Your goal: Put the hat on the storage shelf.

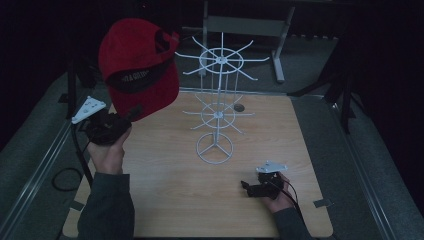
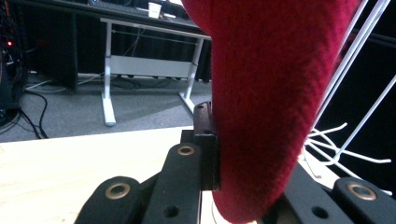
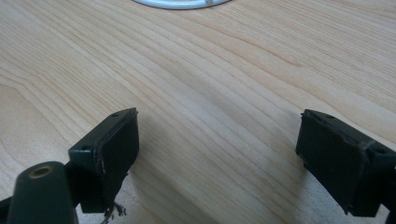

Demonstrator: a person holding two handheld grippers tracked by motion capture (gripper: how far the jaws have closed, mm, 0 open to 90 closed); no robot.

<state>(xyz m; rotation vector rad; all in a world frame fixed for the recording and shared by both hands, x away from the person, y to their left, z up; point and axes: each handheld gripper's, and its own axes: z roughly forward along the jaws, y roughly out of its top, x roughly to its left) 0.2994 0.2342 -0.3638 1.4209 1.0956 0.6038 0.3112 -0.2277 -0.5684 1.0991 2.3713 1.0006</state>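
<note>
I count two grippers, one cap, one rack. My right gripper [image 1: 248,187] rests low on the wooden table [image 1: 170,200], jaws spread wide — nothing between them. My left gripper [image 1: 131,114] clamps the red baseball cap [image 1: 137,65] by its brim, crown raised up-left, beside the white wire rack [image 1: 218,107].

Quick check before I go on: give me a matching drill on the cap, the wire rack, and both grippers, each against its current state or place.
Things:
1. red cap
2. white wire rack
3. left gripper
4. right gripper

States:
A. open, low over the wooden table
B. standing upright mid-table
C. held up in the air
D. clamped on fabric

Pairs: 1-C, 2-B, 3-D, 4-A
</note>
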